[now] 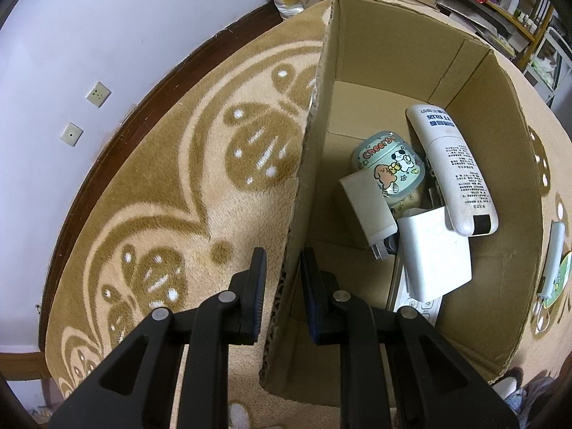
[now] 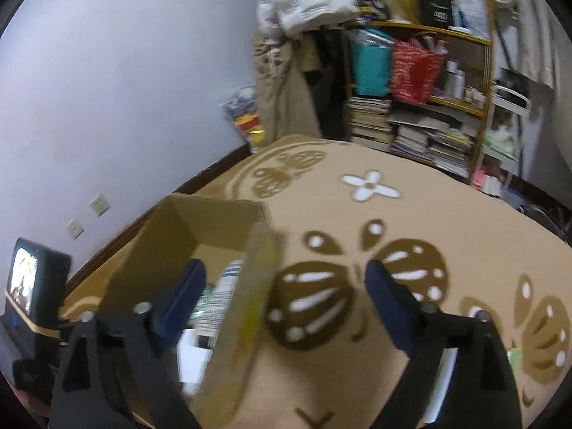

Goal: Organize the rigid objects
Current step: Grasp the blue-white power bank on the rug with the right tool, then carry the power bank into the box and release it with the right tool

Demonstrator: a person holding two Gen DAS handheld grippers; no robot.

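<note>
An open cardboard box (image 1: 475,82) stands on a beige blanket with brown butterfly patterns (image 1: 171,178). Inside it lie a white remote control (image 1: 454,168) with printed text on its back, leaning across the other things, a pale green round tin (image 1: 389,164) printed with cartoon dogs and the word "Cheers", a white wall charger (image 1: 368,203) with its plug prongs pointing down toward the box floor, and a white square adapter block (image 1: 434,254). Under that block a second white remote (image 1: 418,304) shows only in part.

The left claw (image 1: 284,279) straddles the box's near left wall, one finger outside and one inside, closed down to a narrow gap with the cardboard edge between the pads; it grips the wall.

The right claw (image 2: 286,286) hangs spread wide and holds nothing; in the blurred right wrist view the box's right wall rises between its fingers.

Outside the box to the right, a small white handheld fan (image 1: 552,261) lies on the blanket. Beyond are a lilac wall with two sockets (image 1: 98,93) and a cluttered shelf of books (image 2: 422,132).
</note>
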